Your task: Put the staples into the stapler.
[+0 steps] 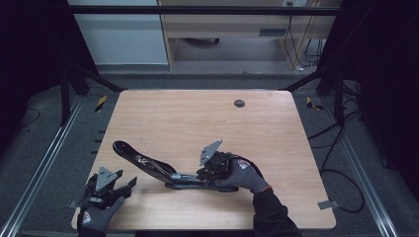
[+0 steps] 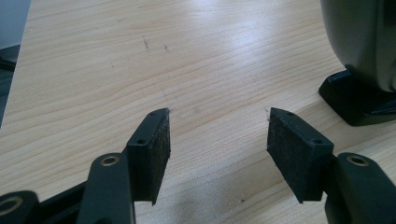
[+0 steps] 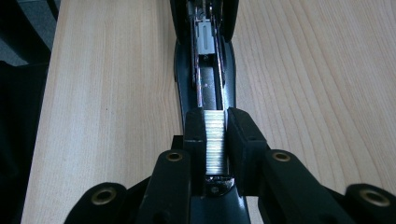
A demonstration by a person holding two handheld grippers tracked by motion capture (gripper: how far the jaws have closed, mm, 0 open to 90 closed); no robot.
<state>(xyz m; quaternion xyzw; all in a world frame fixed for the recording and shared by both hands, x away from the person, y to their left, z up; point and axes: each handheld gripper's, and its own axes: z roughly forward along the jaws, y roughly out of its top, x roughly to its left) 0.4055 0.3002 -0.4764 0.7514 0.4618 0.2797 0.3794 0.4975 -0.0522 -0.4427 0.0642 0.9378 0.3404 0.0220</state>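
High view: black stapler (image 1: 148, 165) lies opened flat on the wooden table (image 1: 197, 118), near the front edge, lid swung out toward the left. Right gripper (image 1: 210, 170) sits over its base, jaws clamped on a strip of staples (image 3: 215, 140) above the open magazine channel. Left gripper (image 1: 111, 185) rests at the front-left corner, jaws spread wide, nothing between them.
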